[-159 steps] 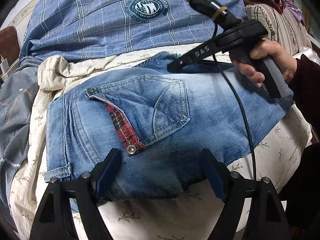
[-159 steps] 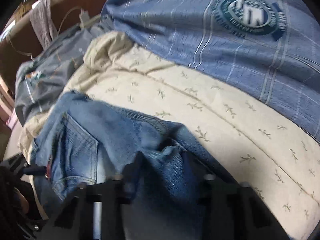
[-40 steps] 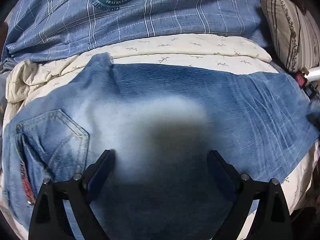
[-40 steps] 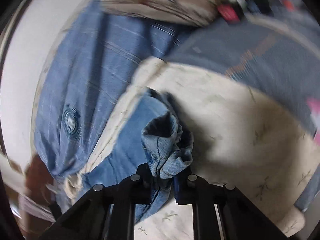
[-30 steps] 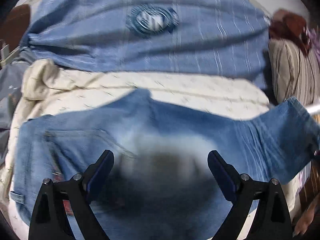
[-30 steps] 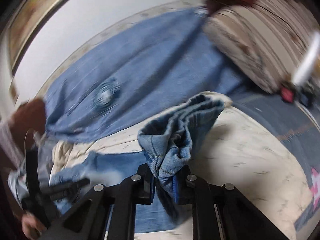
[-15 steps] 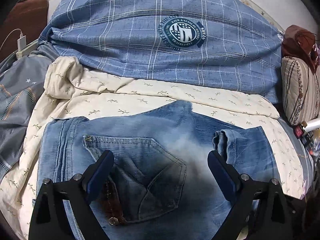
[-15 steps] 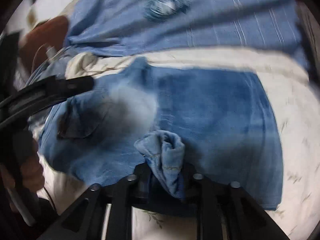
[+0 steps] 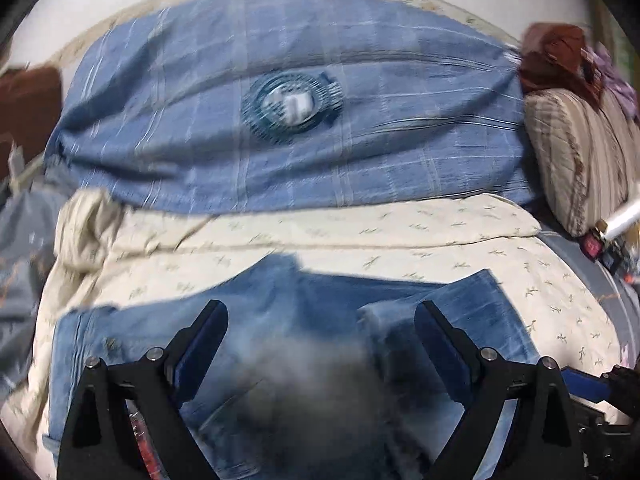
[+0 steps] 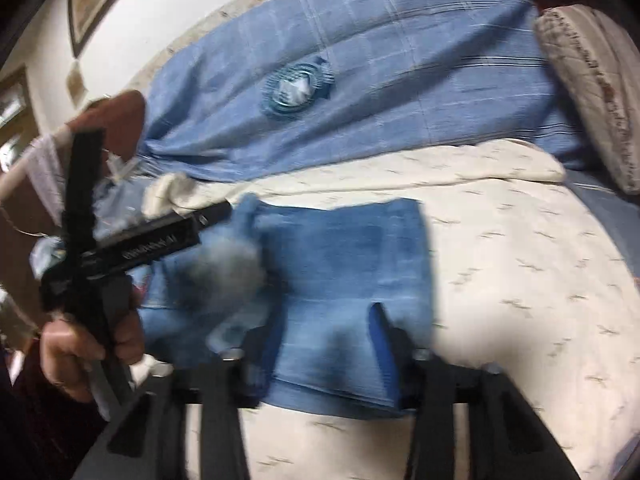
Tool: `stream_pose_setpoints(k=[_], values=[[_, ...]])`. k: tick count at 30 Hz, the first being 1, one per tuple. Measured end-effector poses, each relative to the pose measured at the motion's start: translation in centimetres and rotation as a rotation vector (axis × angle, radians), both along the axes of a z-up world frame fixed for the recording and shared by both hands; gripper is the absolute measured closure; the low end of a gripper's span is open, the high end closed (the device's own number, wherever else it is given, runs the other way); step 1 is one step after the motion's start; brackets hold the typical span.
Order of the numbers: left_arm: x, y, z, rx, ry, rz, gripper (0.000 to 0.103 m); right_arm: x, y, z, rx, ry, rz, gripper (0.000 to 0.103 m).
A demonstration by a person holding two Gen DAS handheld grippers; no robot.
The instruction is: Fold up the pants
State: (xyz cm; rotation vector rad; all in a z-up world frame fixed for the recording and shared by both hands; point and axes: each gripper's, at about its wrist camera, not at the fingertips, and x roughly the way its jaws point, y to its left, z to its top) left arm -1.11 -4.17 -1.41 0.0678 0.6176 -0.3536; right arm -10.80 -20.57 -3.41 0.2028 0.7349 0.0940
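Two layers of soft, fairly heavy jeans (image 10: 344,256) lie folded on the bed (image 10: 520,280), best taken at the thick hem edge, left tool (image 9: 320,336) spread empty, right tool (image 10: 324,336) closing, gripping nothing.

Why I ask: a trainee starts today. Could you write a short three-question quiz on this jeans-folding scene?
1. True or false: the jeans lie folded over on the cream sheet.
2. What lies beyond the jeans, toward the wall?
A. a blue checked quilt with a round badge
B. a red towel
C. a wicker basket
3. Fill in: the left claw stands ___ above the jeans, gripping nothing.

Key: 1 true; 2 A; 3 open.
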Motion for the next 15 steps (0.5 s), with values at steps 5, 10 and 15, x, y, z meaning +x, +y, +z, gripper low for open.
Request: stream_pose_setpoints(k=[5, 10, 15], values=[[0.2, -3.5, -1.4, 0.056, 0.021, -0.087, 0.008, 0.5, 0.6, -0.9, -0.034, 0.045, 0.014, 0.066], [3.6, -4.4, -4.9, 0.119, 0.227, -0.068, 0.008, 1.7, 1.0, -2.5, -0.048, 0.125, 0.012, 0.067], [5.5, -3.0, -6.0, 0.033, 0.352, -0.050, 0.007, 2.2, 2.6, -3.7, -0.136, 0.172, 0.058, 0.065]])
